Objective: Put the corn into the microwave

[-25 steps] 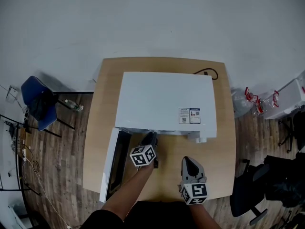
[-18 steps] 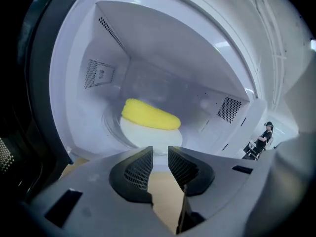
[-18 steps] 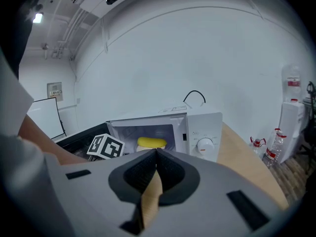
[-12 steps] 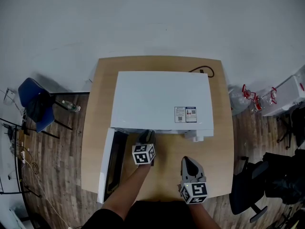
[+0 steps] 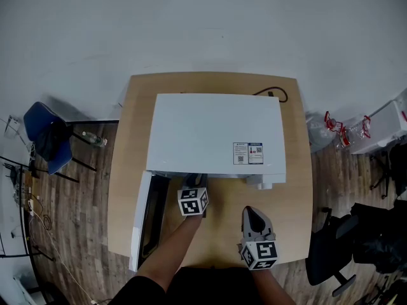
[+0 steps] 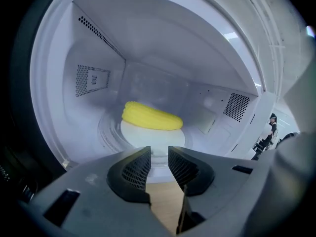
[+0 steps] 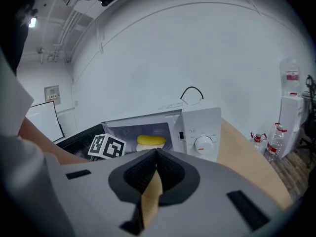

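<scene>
The corn (image 6: 152, 116) lies on its side on what looks like a white dish (image 6: 148, 136) in the middle of the microwave (image 5: 216, 132) cavity, so the placing itself seems done. The left gripper (image 6: 158, 153) hangs at the cavity's mouth, jaws parted with nothing between them. The right gripper (image 7: 157, 154), tips pressed together and empty, waits near the table's (image 5: 127, 170) front edge, clear of the opening. The door (image 5: 145, 218) stands open at the left.

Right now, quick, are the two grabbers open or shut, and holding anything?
Left gripper: open, empty; the corn lies ahead inside the microwave.
Right gripper: shut, holding nothing.
</scene>
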Tool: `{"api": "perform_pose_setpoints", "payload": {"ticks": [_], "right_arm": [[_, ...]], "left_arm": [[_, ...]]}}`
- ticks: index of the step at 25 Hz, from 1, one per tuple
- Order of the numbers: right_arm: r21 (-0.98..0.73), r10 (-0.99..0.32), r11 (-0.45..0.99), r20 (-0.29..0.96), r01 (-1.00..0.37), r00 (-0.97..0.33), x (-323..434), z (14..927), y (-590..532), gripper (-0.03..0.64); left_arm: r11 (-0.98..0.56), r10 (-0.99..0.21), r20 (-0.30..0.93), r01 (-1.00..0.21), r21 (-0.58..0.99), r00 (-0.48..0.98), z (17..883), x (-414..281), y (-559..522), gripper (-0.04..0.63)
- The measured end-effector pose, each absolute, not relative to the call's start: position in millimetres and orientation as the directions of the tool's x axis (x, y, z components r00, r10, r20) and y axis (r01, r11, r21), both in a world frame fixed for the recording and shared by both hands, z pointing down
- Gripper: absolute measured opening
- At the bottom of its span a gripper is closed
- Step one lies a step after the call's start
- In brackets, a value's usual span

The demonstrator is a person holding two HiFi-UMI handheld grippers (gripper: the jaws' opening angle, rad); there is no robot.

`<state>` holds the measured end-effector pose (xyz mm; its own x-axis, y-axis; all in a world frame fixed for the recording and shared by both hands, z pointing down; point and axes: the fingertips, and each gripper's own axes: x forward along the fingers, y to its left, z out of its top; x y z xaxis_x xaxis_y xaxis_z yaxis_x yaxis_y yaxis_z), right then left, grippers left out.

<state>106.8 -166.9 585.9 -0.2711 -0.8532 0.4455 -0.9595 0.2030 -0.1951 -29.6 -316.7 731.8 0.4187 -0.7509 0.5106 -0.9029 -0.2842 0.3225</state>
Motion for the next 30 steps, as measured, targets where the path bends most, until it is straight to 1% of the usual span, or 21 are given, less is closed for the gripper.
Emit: {"api": "perform_pose_setpoints", "payload": {"ticks": [6, 11, 17, 19, 22, 26, 30], "right_arm": [[-0.191, -0.854, 0.197, 0.448, -0.962, -0.264, 110.8, 587.2, -166.8, 0.06], [-0.167, -0.86, 0.179, 0.452, -0.97, -0.237, 118.4, 584.6, -164.1, 0.06], [-0.148, -0.874, 0.186, 0.426, -0.971, -0.232, 122.2, 570.7, -150.9, 0.06], [-0.137, -0.879, 0.194, 0.416, -0.971, -0.235, 121.1, 565.3, -140.4, 0.06], [-0.129, -0.885, 0.195, 0.405, -0.972, -0.231, 119.3, 557.5, -118.2, 0.06], [-0.124, -0.884, 0.214, 0.397, -0.969, -0.246, 110.5, 544.9, -79.0, 0.06], [-0.132, -0.896, 0.22, 0.364, -0.966, -0.254, 95.1, 524.6, -43.8, 0.06]], "left_arm": [[-0.266, -0.752, 0.502, -0.894, 0.36, 0.426, 731.1, -27.0, -320.6, 0.089], [-0.25, -0.747, 0.497, -0.88, 0.404, 0.441, 728.2, -22.3, -315.1, 0.107], [-0.259, -0.764, 0.448, -0.856, 0.447, 0.465, 694.4, -21.4, -283.2, 0.108], [-0.297, -0.77, 0.412, -0.845, 0.444, 0.487, 671.9, -20.9, -261.2, 0.109], [-0.402, -0.766, 0.354, -0.829, 0.388, 0.537, 631.4, -18.4, -214.3, 0.109], [-0.504, -0.757, 0.299, -0.81, 0.3, 0.581, 571.2, -20.3, -142.5, 0.109], [-0.552, -0.767, 0.213, -0.791, 0.262, 0.606, 516.3, -28.5, -73.1, 0.109]]}}
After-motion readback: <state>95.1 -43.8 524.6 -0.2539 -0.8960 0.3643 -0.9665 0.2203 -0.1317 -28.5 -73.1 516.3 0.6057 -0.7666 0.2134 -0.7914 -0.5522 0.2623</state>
